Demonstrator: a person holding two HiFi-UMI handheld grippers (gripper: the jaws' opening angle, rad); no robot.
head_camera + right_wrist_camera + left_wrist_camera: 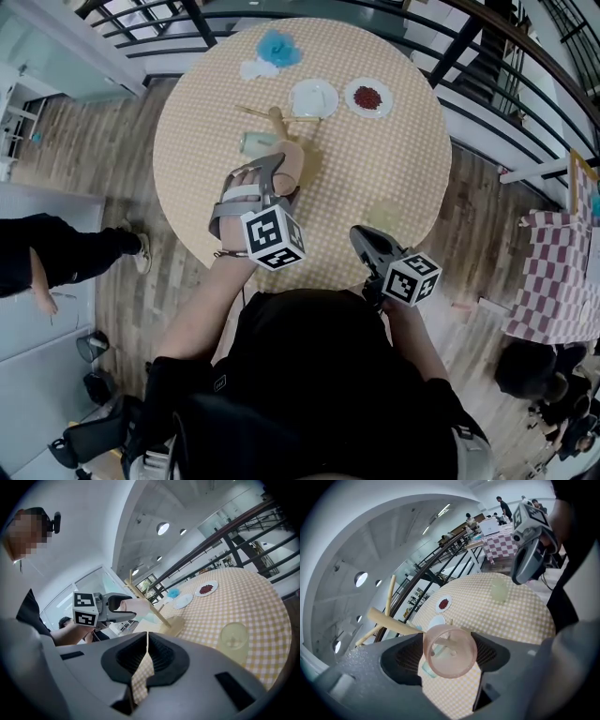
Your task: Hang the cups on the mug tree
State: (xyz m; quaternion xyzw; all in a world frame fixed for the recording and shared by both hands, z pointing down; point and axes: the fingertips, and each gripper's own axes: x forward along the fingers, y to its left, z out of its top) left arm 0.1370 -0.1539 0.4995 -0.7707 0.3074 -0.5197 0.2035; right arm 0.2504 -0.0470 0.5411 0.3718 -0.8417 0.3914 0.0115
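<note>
The wooden mug tree (277,119) stands left of the middle of the round checked table (403,141). My left gripper (279,173) is shut on a translucent pink cup (293,165) right beside the tree. In the left gripper view the pink cup (450,651) sits between the jaws with its mouth facing the camera, and a peg of the tree (392,620) shows through its wall. A pale green cup (257,142) is at the tree's left side. A pale yellow cup (233,638) stands on the table ahead of my right gripper (366,242), which is shut and empty.
Behind the tree lie a white plate (314,97), a plate of red bits (368,97) and a blue crumpled thing (278,48). A black railing (487,56) curves round the table's far side. A person's leg (66,251) is at the left.
</note>
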